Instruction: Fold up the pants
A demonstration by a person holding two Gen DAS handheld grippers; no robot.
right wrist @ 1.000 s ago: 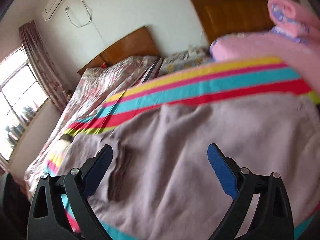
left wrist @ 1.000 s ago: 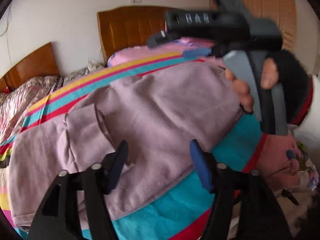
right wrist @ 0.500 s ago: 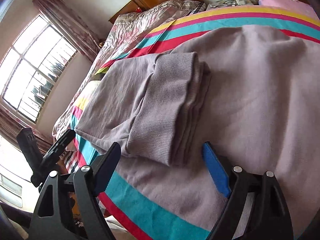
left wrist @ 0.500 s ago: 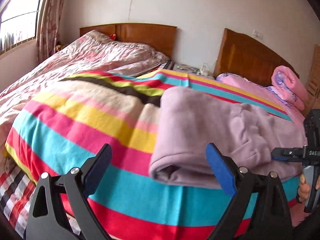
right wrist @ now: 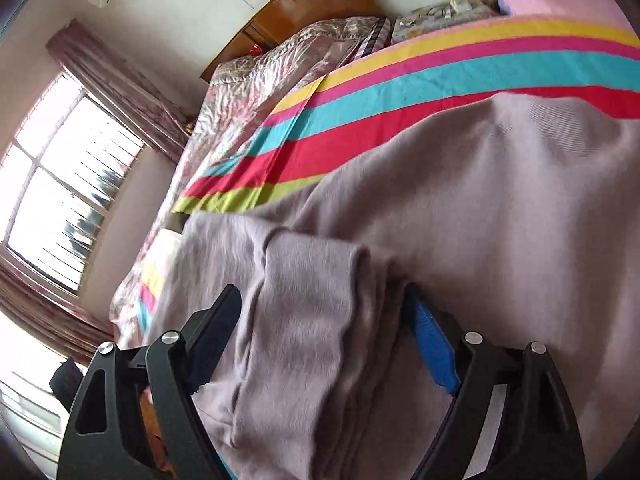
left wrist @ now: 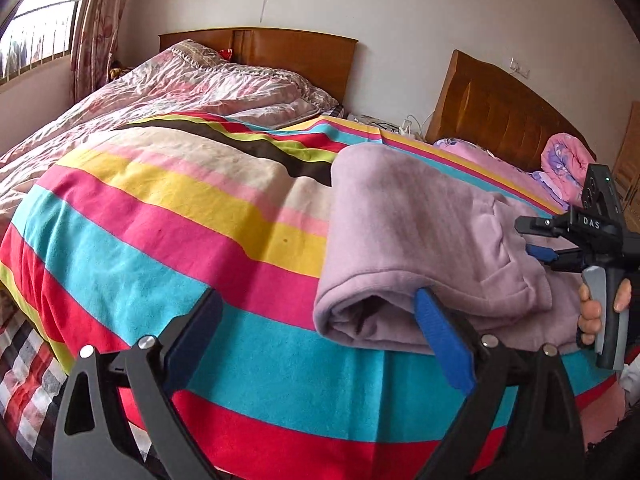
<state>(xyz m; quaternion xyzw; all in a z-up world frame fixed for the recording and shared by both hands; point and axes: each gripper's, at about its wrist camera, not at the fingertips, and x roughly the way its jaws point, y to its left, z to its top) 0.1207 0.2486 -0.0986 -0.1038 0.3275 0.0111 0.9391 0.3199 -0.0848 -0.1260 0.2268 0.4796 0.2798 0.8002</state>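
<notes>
The mauve fleece pants (left wrist: pixel 416 236) lie folded over on a striped blanket (left wrist: pixel 180 216), the rolled fold edge facing me. My left gripper (left wrist: pixel 320 332) is open and empty, its right finger (left wrist: pixel 440 340) just at the fold's front edge. My right gripper (right wrist: pixel 320 336) is open, its fingers on either side of the ribbed cuff end (right wrist: pixel 316 320) of the pants (right wrist: pixel 480 220), close above the cloth. In the left wrist view the right gripper (left wrist: pixel 540 248) hovers at the pants' right side.
A second bed with a pink floral quilt (left wrist: pixel 160 92) lies to the left. Wooden headboards (left wrist: pixel 500 116) stand at the wall. A rolled pink blanket (left wrist: pixel 564 168) lies at the head. A window with curtains (right wrist: pixel 68 184) is at the left. The bed edge drops in front.
My left gripper swung from over the pants to the bed's front edge facing the fold. My right gripper dropped closer over the cuff end.
</notes>
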